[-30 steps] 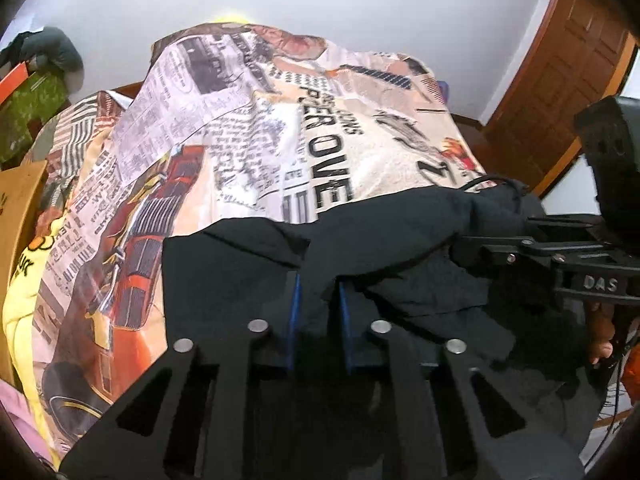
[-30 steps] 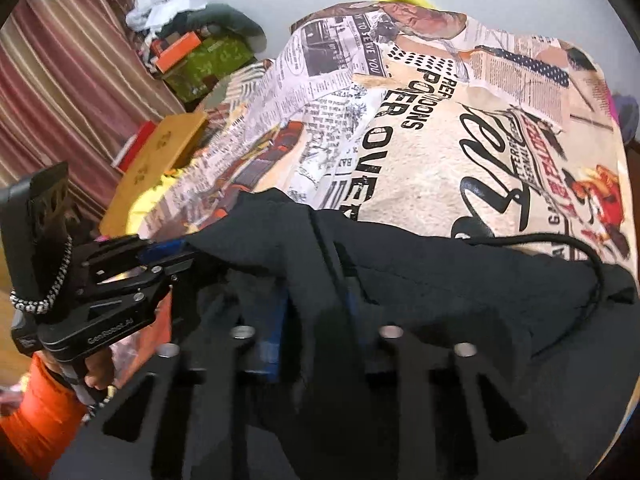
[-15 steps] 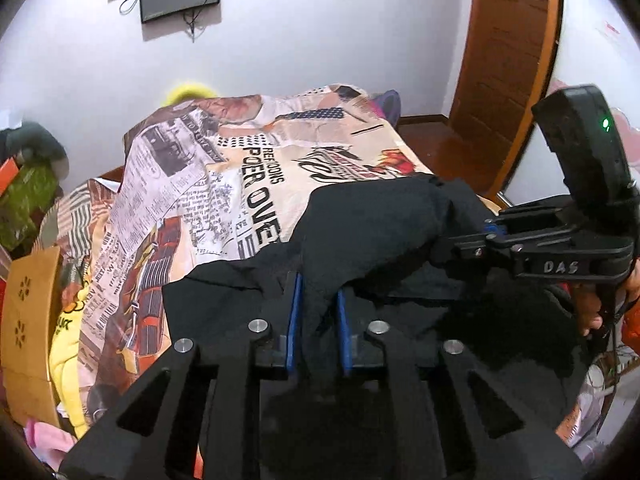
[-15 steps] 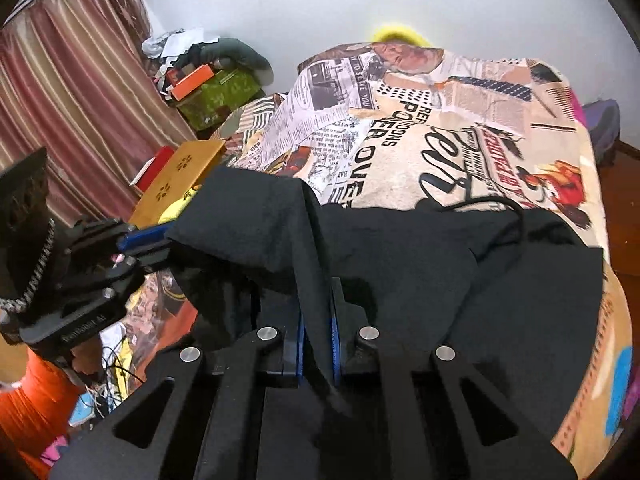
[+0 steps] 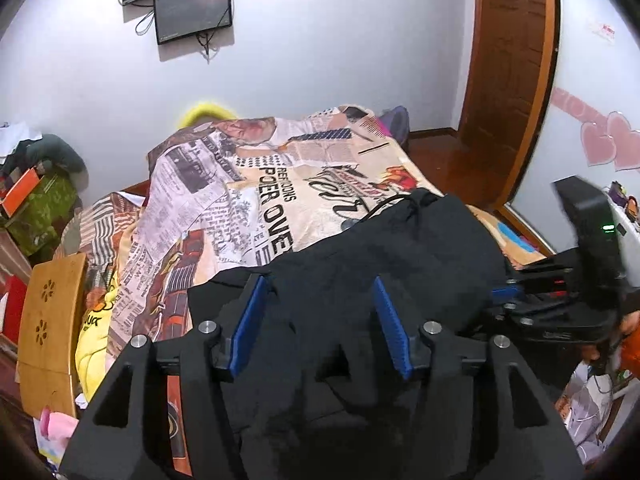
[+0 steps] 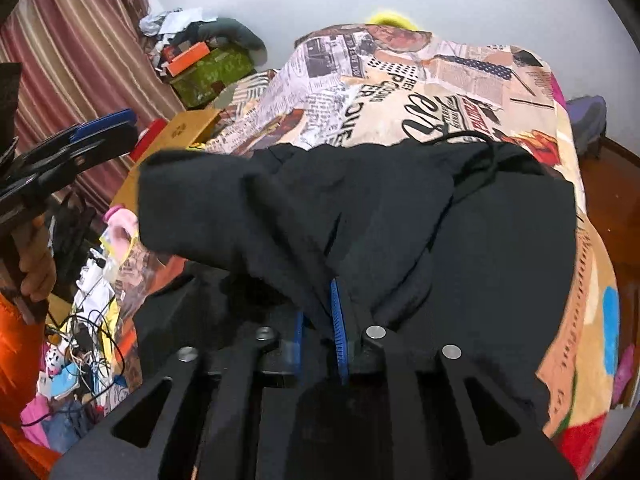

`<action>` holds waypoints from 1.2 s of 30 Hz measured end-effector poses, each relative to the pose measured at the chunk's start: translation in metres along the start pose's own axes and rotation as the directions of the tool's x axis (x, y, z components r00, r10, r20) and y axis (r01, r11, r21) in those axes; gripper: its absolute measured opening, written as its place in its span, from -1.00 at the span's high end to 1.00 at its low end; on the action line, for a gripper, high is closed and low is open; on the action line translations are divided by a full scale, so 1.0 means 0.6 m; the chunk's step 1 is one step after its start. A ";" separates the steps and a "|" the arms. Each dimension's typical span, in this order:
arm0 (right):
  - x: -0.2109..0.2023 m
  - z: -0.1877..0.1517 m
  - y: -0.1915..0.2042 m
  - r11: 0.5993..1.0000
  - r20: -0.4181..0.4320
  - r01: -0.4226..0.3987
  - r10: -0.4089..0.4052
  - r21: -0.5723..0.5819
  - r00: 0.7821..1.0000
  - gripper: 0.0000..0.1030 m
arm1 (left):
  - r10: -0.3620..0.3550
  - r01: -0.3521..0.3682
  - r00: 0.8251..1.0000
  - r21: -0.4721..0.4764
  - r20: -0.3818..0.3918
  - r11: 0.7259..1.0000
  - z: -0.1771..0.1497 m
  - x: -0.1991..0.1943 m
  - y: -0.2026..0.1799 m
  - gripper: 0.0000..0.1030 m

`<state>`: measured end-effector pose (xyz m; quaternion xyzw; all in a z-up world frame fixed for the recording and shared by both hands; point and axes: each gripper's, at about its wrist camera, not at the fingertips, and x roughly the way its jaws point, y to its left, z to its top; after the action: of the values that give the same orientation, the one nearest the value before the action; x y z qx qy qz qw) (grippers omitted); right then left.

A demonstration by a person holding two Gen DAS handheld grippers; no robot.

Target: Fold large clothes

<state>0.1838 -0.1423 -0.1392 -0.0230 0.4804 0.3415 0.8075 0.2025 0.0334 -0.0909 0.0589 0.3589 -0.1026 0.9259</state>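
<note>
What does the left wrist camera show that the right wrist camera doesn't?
Only the left wrist view shows the wall screen, the wooden door and the left gripper with its jaws apart. Only the right wrist view shows the striped curtain and the right gripper clamped on cloth. Both show the black garment on the printed blanket.

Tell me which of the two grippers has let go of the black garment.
The left gripper: its blue-padded jaws stand wide apart with the black garment loose between them. The right gripper has its jaws pinched on a fold of that cloth.
</note>
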 end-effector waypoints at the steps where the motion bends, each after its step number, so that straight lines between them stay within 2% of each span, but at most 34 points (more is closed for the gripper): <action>1: -0.006 0.001 0.000 1.000 -0.002 0.002 -0.002 -0.001 1.000 0.64 | 0.005 -0.005 1.000 0.000 -0.010 1.000 0.000 0.010 0.001 -0.06; 3: -0.019 0.003 0.001 1.000 0.003 0.006 -0.006 0.001 1.000 0.54 | 0.006 -0.007 0.999 -0.014 -0.038 1.000 -0.001 0.033 0.006 -0.06; 7: -0.054 0.014 -0.001 1.000 0.068 0.018 -0.019 0.017 0.998 0.13 | -0.045 0.039 0.995 -0.074 -0.089 0.997 -0.008 0.072 0.014 -0.06; 11: -0.068 0.033 -0.006 0.998 0.116 0.023 -0.029 0.054 0.993 0.05 | -0.176 0.152 0.974 -0.167 -0.140 0.974 -0.028 0.100 0.016 -0.06; 12: -0.066 0.038 -0.008 0.997 0.122 0.030 -0.037 0.064 0.992 0.05 | -0.188 0.163 0.972 -0.170 -0.144 0.972 -0.035 0.102 0.012 -0.07; 16: -0.042 0.045 -0.009 0.995 0.111 0.075 -0.083 0.070 0.990 0.05 | -0.188 0.163 0.967 -0.149 -0.171 0.975 -0.059 0.106 -0.007 -0.07; 23: 0.041 -0.004 0.007 0.994 -0.041 0.106 -0.106 0.003 0.994 0.04 | -0.153 0.136 0.950 -0.083 -0.273 0.987 -0.122 0.142 -0.046 -0.07; 27: 0.056 -0.034 0.019 0.983 -0.051 0.173 -0.176 -0.063 0.983 0.02 | -0.177 0.141 0.942 -0.144 -0.286 0.979 -0.151 0.159 -0.046 -0.11; 32: 0.032 -0.035 0.029 0.981 -0.044 0.173 -0.178 -0.085 0.983 0.02 | -0.144 0.108 0.951 -0.141 -0.275 0.984 -0.139 0.142 -0.039 -0.10; 36: 0.001 -0.032 0.026 0.985 -0.006 0.166 -0.166 -0.044 0.986 0.02 | -0.090 0.061 0.969 -0.130 -0.231 0.990 -0.125 0.108 -0.022 -0.10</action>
<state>0.1603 -0.1368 -0.1456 -0.0820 0.4731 0.2832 0.8302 0.1971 0.0245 -0.1906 0.0001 0.4742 -0.1081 0.8737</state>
